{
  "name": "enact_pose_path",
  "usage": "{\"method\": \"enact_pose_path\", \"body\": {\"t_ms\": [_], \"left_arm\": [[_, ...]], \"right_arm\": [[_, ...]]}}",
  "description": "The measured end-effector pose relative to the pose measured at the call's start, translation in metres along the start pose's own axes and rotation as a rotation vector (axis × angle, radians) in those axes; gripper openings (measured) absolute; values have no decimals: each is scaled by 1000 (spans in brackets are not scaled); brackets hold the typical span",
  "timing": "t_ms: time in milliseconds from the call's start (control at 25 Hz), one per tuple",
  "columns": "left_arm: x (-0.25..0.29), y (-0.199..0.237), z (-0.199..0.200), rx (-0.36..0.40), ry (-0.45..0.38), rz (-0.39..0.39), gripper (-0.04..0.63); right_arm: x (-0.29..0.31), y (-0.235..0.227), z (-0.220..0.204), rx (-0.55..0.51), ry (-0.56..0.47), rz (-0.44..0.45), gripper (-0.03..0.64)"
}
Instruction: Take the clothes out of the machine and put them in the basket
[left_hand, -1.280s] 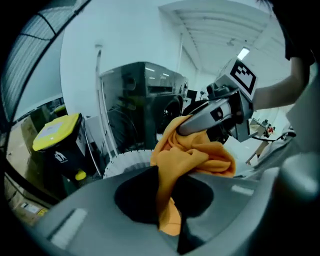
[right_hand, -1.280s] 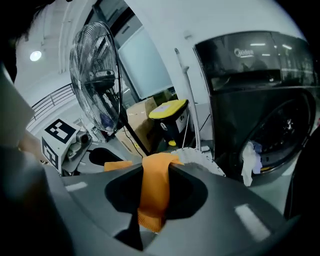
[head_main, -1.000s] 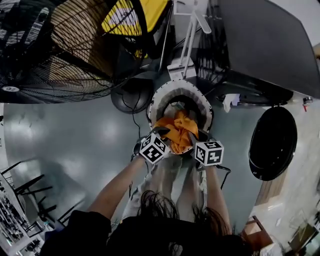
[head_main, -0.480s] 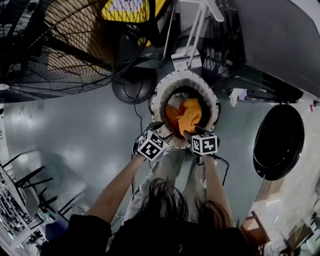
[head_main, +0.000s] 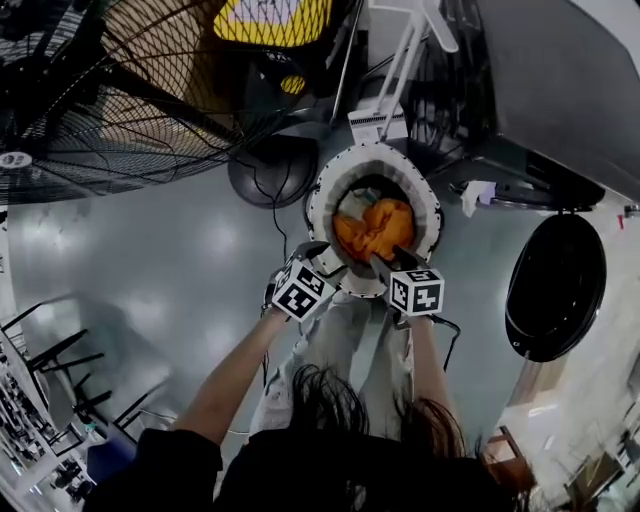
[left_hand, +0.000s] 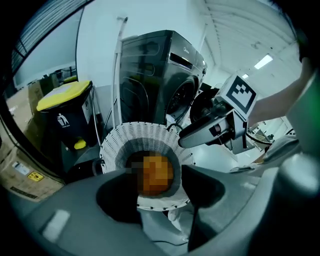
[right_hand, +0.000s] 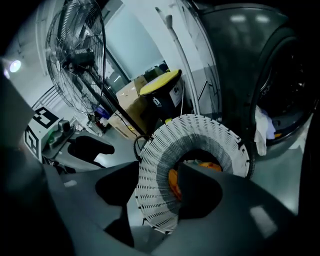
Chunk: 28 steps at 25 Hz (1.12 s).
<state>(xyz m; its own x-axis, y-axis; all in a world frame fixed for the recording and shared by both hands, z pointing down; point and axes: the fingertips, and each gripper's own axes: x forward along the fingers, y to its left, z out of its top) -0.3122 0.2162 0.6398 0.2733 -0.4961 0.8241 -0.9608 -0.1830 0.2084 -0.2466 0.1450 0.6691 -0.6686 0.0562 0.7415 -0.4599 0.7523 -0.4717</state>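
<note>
- Fingers of left gripper (left_hand: 157, 192) apart, empty, above basket (head_main: 318, 205).
- Right gripper (right_hand: 150, 195) fingers have just been opening, nothing between them.
- Orange cloth (head_main: 372, 228) lies inside basket, on floor near machine (head_main: 560, 80).

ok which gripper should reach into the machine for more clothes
Right, likely: the right gripper, its jaws just opened and empty, is nearer the machine, with white clothes at its opening. The orange cloth is in the basket.

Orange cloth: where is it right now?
In the head view's centre, the orange cloth lies inside the white basket, left of the round black door.
</note>
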Motion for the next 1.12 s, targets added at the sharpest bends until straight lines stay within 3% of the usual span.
{"method": "enact_pose_path", "body": {"t_ms": [400, 720, 1120], "left_arm": [[-12, -28, 41, 103, -62, -43, 242], [0, -77, 72, 182, -69, -108, 236], [46, -148, 132, 159, -88, -114, 230]], "right_arm": [[-58, -18, 23, 100, -201, -42, 244], [-106, -62, 18, 164, -283, -93, 238], [-169, -144, 5, 203, -334, -111, 235]]}}
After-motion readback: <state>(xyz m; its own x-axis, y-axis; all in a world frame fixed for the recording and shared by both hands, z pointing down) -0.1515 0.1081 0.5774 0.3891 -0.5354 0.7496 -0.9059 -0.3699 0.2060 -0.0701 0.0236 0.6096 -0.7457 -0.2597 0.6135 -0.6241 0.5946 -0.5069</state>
